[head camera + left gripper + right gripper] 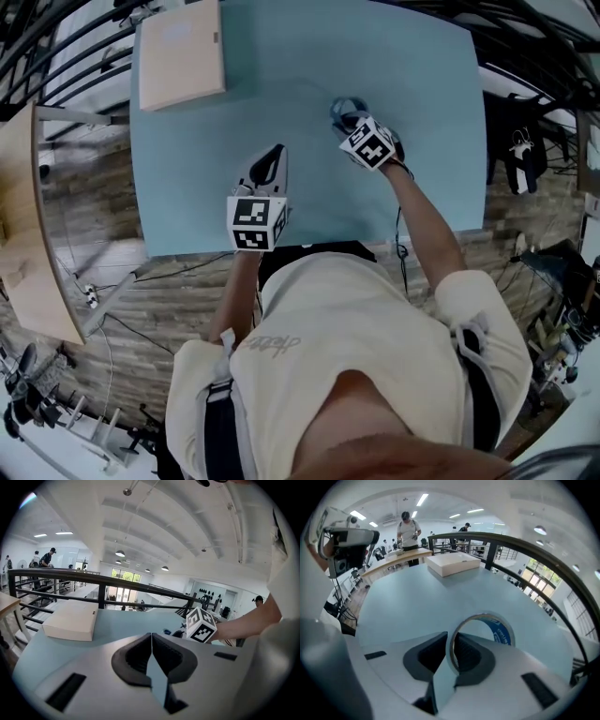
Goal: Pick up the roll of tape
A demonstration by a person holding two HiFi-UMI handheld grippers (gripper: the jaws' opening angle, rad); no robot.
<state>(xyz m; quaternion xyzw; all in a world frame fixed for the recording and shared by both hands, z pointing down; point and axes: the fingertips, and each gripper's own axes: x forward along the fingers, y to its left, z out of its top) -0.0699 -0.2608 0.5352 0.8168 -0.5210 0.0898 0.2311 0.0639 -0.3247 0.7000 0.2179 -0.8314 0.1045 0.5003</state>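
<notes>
The roll of tape (pixel 501 632) is a thin ring with a blue printed core, standing on edge between the jaws of my right gripper (pixel 451 651), which is shut on its near rim. In the head view the tape (pixel 343 110) pokes out beyond my right gripper (pixel 357 125), a little above the blue table (pixel 281 103). My left gripper (pixel 269 169) hovers over the table's near middle, its jaws together on nothing; in its own view the left gripper (pixel 151 653) points across the table toward the right gripper's marker cube (pixel 202 625).
A flat beige box (pixel 180 53) lies at the table's far left corner, also seen as the box (pixel 71 619) and the box (pixel 452 564). A dark railing (pixel 93 576) runs past the far edge. A wooden counter (pixel 23 225) stands left of the table.
</notes>
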